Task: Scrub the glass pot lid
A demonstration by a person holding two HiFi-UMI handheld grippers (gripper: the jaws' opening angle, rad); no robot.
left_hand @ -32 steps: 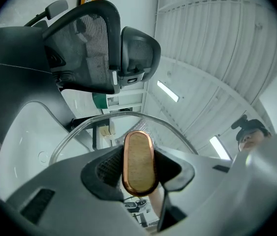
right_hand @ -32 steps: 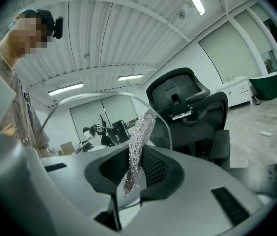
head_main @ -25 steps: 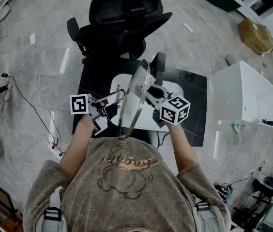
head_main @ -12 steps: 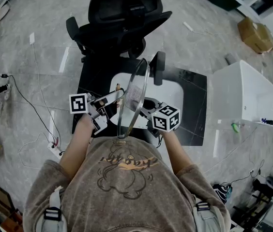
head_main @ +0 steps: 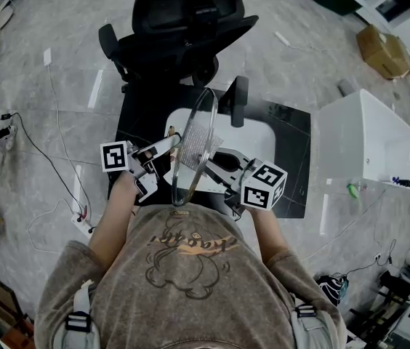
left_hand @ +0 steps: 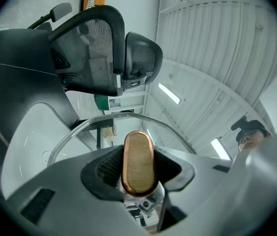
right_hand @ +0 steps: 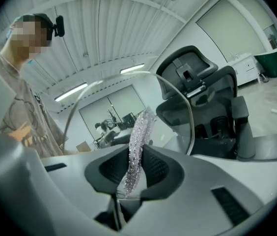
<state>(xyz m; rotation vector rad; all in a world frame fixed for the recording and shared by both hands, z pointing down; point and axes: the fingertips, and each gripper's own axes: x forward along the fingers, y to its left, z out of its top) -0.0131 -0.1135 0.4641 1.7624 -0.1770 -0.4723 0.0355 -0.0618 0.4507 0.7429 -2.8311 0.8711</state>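
Note:
I see the glass pot lid (head_main: 190, 151) held upright and edge-on in front of the person in the head view. My left gripper (head_main: 170, 144) is shut on the lid's copper-rimmed knob (left_hand: 138, 162), which fills the gap between its jaws in the left gripper view; the lid's rim (left_hand: 104, 119) arcs above. My right gripper (head_main: 218, 160) is shut on a silvery sparkling scrub cloth (right_hand: 137, 149). In the head view that cloth (head_main: 200, 135) lies against the lid's right face. The lid's rim (right_hand: 190, 118) curves just beyond the cloth.
A black office chair (head_main: 183, 27) stands straight ahead. Below the lid lies a white low surface (head_main: 257, 132) on a black mat (head_main: 292, 121). A white cabinet (head_main: 368, 144) is at the right, a cardboard box (head_main: 383, 49) beyond it, cables (head_main: 59, 147) on the floor at left.
The right gripper has drawn the cloth down the lid's face toward the person, then shifted right. The lid has tilted slightly. The left gripper has held its place.

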